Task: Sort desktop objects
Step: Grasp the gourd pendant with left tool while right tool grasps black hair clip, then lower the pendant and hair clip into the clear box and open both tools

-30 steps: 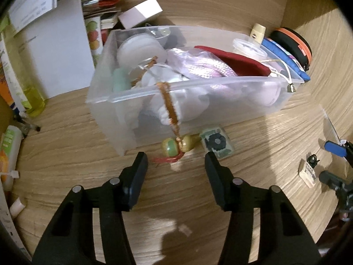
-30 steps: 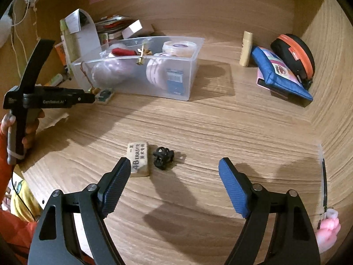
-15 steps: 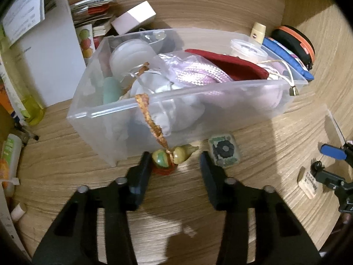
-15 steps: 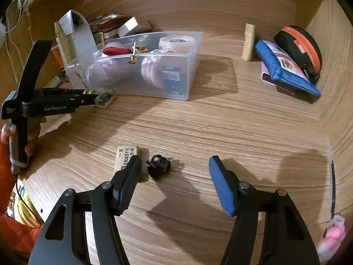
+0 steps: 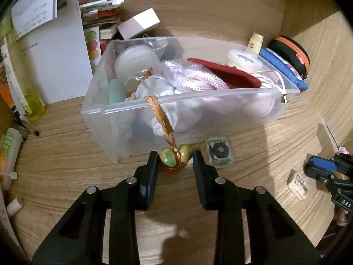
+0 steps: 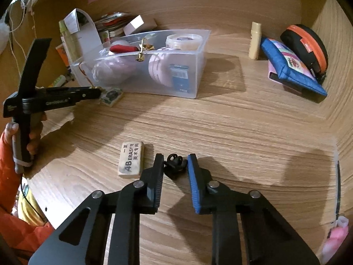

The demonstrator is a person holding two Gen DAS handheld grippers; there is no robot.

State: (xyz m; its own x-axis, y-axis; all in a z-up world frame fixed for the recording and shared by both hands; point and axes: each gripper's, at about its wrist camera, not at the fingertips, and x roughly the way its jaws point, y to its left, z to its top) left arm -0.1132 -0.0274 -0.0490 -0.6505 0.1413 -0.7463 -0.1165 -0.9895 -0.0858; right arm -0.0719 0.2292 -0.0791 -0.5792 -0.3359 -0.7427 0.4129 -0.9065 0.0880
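Observation:
A clear plastic bin [image 5: 220, 92] [image 6: 194, 75] full of small items stands on the wooden desk. A green gourd charm [image 5: 174, 155] on an orange cord hangs over the bin's front wall and rests on the desk. My left gripper [image 5: 175, 156] has its fingers on either side of the charm, nearly closed around it. My right gripper [image 6: 175, 162] has its fingers close on either side of a small black clip [image 6: 175, 164], nearly touching it. A white eraser [image 6: 131, 159] [image 5: 299, 184] lies just left of the clip.
A small square green-and-black item [image 5: 219, 152] lies by the bin's front. A blue pouch [image 6: 291, 66], an orange-black case [image 6: 308, 46] and a beige tube [image 6: 254, 40] sit at the back right. Papers and boxes [image 5: 55, 55] stand left of the bin.
Both grippers have moved forward and narrowed: the left around the gourd charm, the right around the black clip.

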